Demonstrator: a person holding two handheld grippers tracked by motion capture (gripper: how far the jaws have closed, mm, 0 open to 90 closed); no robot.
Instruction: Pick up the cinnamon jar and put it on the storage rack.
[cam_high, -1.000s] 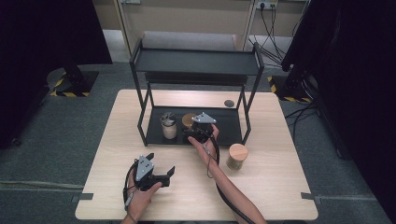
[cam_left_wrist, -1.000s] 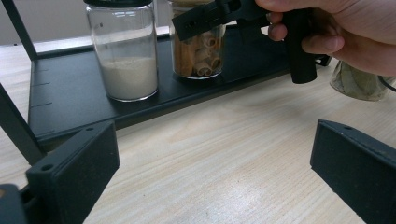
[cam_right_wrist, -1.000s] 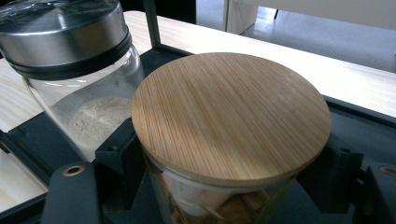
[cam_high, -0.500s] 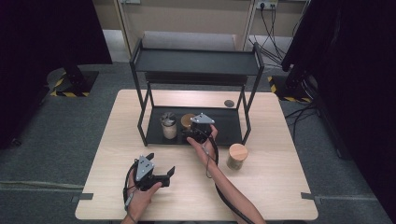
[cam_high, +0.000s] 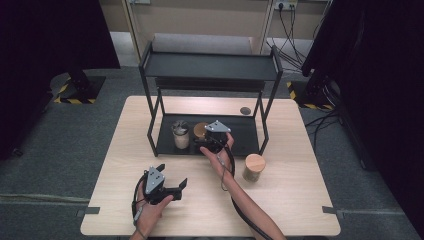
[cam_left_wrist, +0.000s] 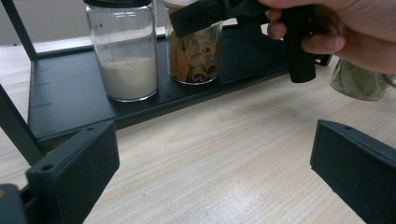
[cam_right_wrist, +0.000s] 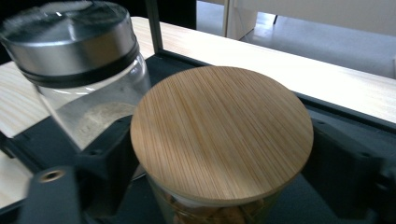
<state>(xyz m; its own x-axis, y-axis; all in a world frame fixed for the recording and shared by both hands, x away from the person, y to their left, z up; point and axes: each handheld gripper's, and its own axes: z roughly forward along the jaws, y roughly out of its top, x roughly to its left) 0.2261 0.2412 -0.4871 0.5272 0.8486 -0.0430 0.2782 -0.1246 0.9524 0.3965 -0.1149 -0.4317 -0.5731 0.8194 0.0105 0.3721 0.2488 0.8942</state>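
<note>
My left gripper (cam_high: 172, 186) rests on the wooden table (cam_high: 300, 200), jaws spread wide with nothing between them. To its right, on the black rack's lower tray (cam_high: 245, 135), the bamboo-lidded jar of cinnamon sticks (cam_right_wrist: 222, 135) stands between my right gripper's (cam_high: 205, 142) jaws, which have just been opening, beside the steel-lidded powder jar (cam_high: 180, 134).

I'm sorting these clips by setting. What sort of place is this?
Probably a lab or recording room, not a kitchen: a pale wooden table on grey carpet, dark curtains at the sides, black-and-yellow hazard tape and loose cables.
</note>
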